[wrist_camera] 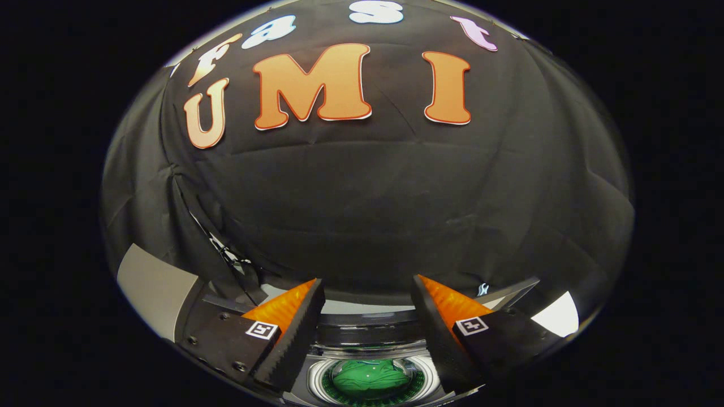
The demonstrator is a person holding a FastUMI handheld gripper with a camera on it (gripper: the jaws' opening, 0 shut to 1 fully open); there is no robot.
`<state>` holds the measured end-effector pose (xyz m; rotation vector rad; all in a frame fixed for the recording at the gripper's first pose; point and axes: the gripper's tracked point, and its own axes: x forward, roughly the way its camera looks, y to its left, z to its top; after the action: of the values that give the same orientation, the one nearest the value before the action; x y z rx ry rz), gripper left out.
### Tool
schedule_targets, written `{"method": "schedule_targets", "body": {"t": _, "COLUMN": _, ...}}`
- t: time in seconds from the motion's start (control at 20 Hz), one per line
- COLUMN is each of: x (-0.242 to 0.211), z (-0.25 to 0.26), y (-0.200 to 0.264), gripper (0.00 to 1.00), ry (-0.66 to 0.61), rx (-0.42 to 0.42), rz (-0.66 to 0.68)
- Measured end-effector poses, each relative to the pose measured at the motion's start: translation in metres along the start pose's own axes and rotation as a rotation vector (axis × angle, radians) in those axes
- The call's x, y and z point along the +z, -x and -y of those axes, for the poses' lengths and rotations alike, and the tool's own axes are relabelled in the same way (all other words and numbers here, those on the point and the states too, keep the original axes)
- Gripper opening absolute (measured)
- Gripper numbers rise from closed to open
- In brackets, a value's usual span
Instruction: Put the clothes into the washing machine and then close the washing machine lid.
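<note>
Lying inside the washing machine [370, 333] drum, the green garment [370, 377] is loaded; gripper [367, 294] above it, jaws apart, empty; lid unclosed

The washing machine [370, 339] is mostly hidden below the parted jaws.

One washer [373, 333] at six o'clock, drum open. One green garment [370, 377] inside it. One gripper [367, 316], two fingers spread apart.

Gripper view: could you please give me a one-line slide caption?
Open gripper held above the washing machine, green clothes already lying in its drum, nothing between the fingers.
</note>
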<state>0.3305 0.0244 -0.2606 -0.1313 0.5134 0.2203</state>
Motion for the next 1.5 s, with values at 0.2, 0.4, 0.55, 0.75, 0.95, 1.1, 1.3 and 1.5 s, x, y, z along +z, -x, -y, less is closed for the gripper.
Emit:
{"method": "schedule_targets", "body": {"t": 0.2, "x": -0.007, "z": 0.000, "y": 0.014, "gripper": 0.98, "ry": 0.004, "rx": -0.004, "rz": 0.000}}
{"method": "schedule_targets", "body": {"t": 0.4, "x": -0.019, "z": 0.000, "y": 0.031, "gripper": 0.98, "ry": 0.003, "rx": -0.008, "rz": -0.023}}
{"method": "schedule_targets", "body": {"t": 0.55, "x": -0.027, "z": 0.000, "y": 0.043, "gripper": 0.98, "ry": 0.006, "rx": -0.010, "rz": -0.031}}
{"method": "schedule_targets", "body": {"t": 0.75, "x": -0.038, "z": -0.002, "y": 0.058, "gripper": 0.98, "ry": 0.008, "rx": 0.001, "rz": -0.034}}
{"method": "schedule_targets", "body": {"t": 0.95, "x": -0.057, "z": -0.002, "y": 0.074, "gripper": 0.98, "ry": 0.006, "rx": 0.015, "rz": -0.054}}
{"method": "schedule_targets", "body": {"t": 1.1, "x": -0.074, "z": -0.002, "y": 0.086, "gripper": 0.99, "ry": 0.001, "rx": 0.027, "rz": -0.078}}
{"method": "schedule_targets", "body": {"t": 1.3, "x": -0.130, "z": -0.002, "y": 0.102, "gripper": 0.98, "ry": -0.032, "rx": 0.034, "rz": -0.173}}
{"method": "schedule_targets", "body": {"t": 1.5, "x": -0.204, "z": 0.004, "y": 0.118, "gripper": 0.98, "ry": -0.067, "rx": 0.036, "rz": -0.291}}
